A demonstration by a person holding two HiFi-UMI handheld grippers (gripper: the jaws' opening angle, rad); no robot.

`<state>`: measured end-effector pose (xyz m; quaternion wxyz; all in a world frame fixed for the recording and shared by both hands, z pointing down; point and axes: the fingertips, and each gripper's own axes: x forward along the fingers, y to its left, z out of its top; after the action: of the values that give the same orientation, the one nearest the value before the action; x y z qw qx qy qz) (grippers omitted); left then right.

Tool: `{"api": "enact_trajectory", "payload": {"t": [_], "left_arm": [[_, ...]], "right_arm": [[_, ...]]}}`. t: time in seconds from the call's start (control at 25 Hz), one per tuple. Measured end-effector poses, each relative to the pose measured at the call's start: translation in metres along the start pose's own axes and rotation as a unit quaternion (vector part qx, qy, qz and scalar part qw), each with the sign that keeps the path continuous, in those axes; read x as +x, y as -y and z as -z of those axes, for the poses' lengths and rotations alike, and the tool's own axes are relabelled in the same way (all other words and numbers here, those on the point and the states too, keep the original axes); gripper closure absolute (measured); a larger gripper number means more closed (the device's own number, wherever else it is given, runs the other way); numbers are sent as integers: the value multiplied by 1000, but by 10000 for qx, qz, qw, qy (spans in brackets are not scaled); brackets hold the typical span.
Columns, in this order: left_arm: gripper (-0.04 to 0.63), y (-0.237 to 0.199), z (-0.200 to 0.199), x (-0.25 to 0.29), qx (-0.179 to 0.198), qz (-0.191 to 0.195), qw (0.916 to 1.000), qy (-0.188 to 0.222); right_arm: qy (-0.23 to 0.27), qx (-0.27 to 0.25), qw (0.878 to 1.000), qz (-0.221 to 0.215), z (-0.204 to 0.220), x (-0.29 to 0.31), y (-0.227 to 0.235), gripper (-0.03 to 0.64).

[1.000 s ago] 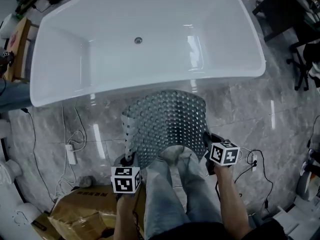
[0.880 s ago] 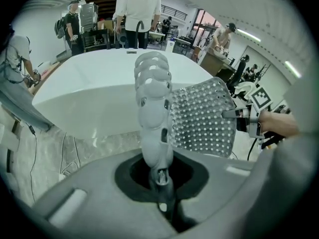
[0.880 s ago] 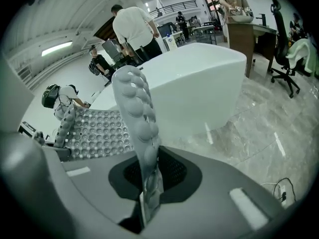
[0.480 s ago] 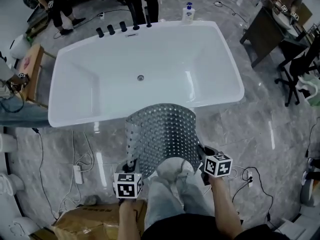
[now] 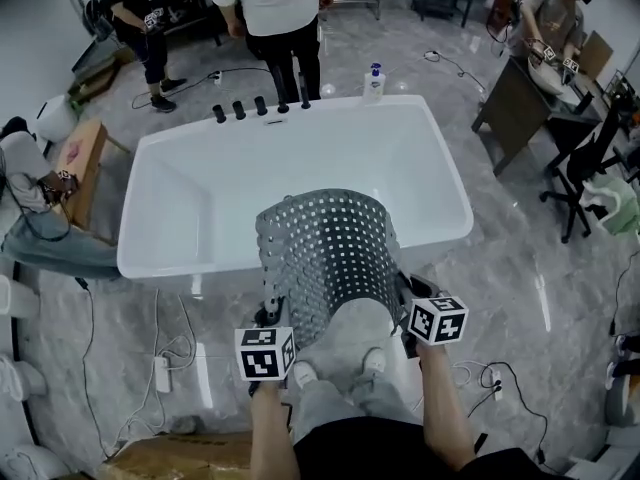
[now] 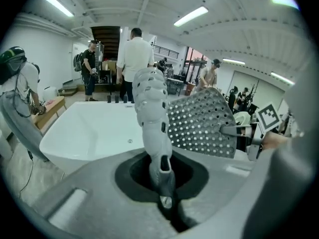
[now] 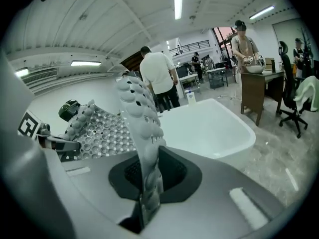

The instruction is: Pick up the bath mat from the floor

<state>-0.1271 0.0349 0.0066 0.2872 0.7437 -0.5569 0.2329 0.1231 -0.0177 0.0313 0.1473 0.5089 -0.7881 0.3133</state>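
Note:
The grey perforated bath mat [image 5: 326, 258] hangs in the air in front of the person, arched upward before the white bathtub [image 5: 200, 193]. My left gripper [image 5: 270, 318] is shut on the mat's left corner, and the left gripper view shows the mat edge [image 6: 152, 118] rising out of the closed jaws. My right gripper [image 5: 408, 308] is shut on the right corner, with the studded mat edge [image 7: 142, 133] clamped between its jaws. Each gripper shows across the mat in the other's view, the right gripper [image 6: 249, 133] and the left gripper [image 7: 50, 141].
The bathtub has black taps [image 5: 255, 106] and a soap bottle [image 5: 374, 81] on its far rim. People stand behind it [image 5: 275, 13] and at a desk [image 5: 520, 98] on the right. Cables [image 5: 165, 348] and a cardboard box [image 5: 170, 458] lie on the marble floor.
The mat has been lifted higher, off the floor and up to the tub's level. The head view has tilted up, bringing the tub's far rim and the people behind it into view.

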Motion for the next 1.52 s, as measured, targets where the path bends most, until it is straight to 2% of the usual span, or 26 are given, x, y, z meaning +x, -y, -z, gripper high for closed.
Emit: {"api": "enact_trajectory", "payload": {"t": [0.2,0.4,0.56,0.84,0.96,1.16,1.52], "left_arm": [[578,-2,-64,-19,230,-83,9982,556],[578,-9,-131,-42,556,-294,9925,1046],[578,-8,-187,-64,799,-489,9842,1504],[577,9,-268,-112,792,-661,9667,2340],[577,28,-283,-129,1020,-665,9579,2598],[578,43,-284,-148,904,-408,9463,3077],[578,38,-289,-142,1034,-503,9460,3032]], "right_arm": [[465,-161,9986,-186,-63,-5,-25,595],[974,-252,9941,-403,-131,-13,-55,595],[1525,-274,9858,-647,-192,-25,-81,595],[2421,-755,9634,-865,-284,-71,-122,595],[2706,-1030,9532,-872,-304,-96,-133,595],[2983,-1291,9405,-994,-310,-124,-138,595],[2938,-1329,9412,-1006,-314,-119,-134,595]]}}
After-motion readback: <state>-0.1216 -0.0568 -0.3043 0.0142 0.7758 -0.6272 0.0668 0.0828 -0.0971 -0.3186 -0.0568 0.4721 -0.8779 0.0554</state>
